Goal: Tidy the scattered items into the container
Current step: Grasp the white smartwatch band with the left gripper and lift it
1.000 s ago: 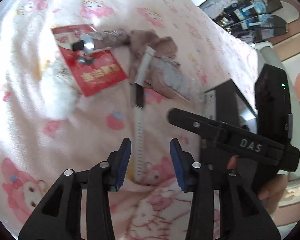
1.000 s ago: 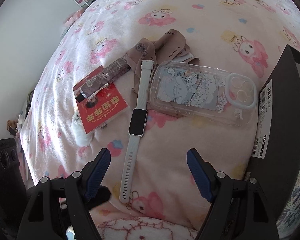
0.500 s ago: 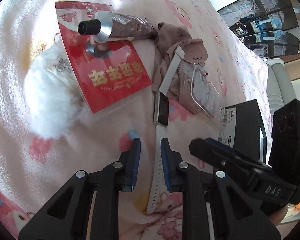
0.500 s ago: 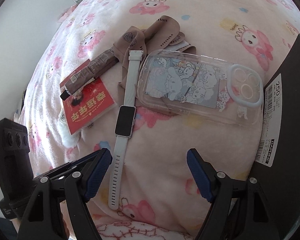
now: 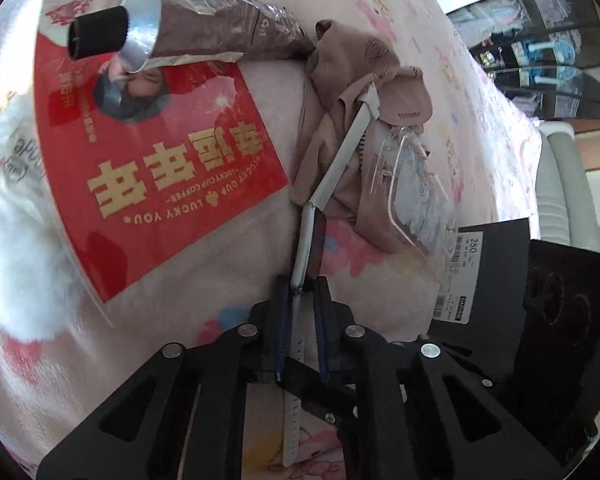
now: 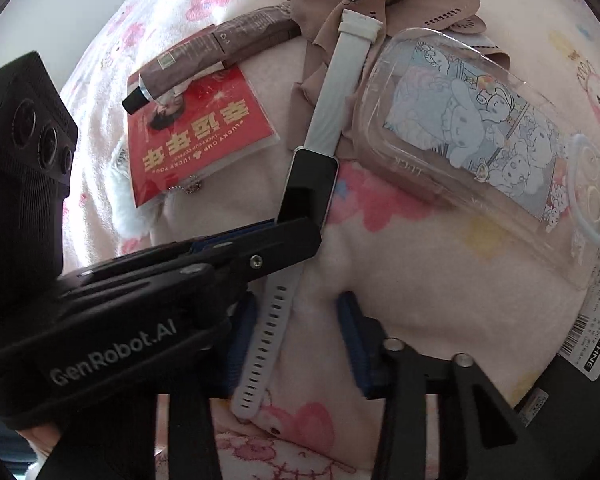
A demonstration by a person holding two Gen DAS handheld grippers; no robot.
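A white-strapped smartwatch (image 5: 312, 236) lies on the pink blanket; it also shows in the right wrist view (image 6: 310, 184). My left gripper (image 5: 302, 300) is shut on the watch strap just below the watch face. My right gripper (image 6: 296, 320) is open, its fingers on either side of the strap's lower end. A red coffee packet (image 5: 152, 152), a brown tube (image 5: 196, 28), a tan cloth (image 5: 352, 92) and a clear phone case (image 6: 488, 140) lie nearby. The black box (image 5: 496, 264) stands at the right.
A white fluffy item (image 5: 16, 232) lies partly under the red packet. The black box edge with its barcode label (image 6: 596, 320) is at the right. Glass shelves (image 5: 540, 52) stand beyond the bed.
My left gripper moved forward and closed on the watch strap. My right gripper moved in closer and narrowed around the strap's lower end.
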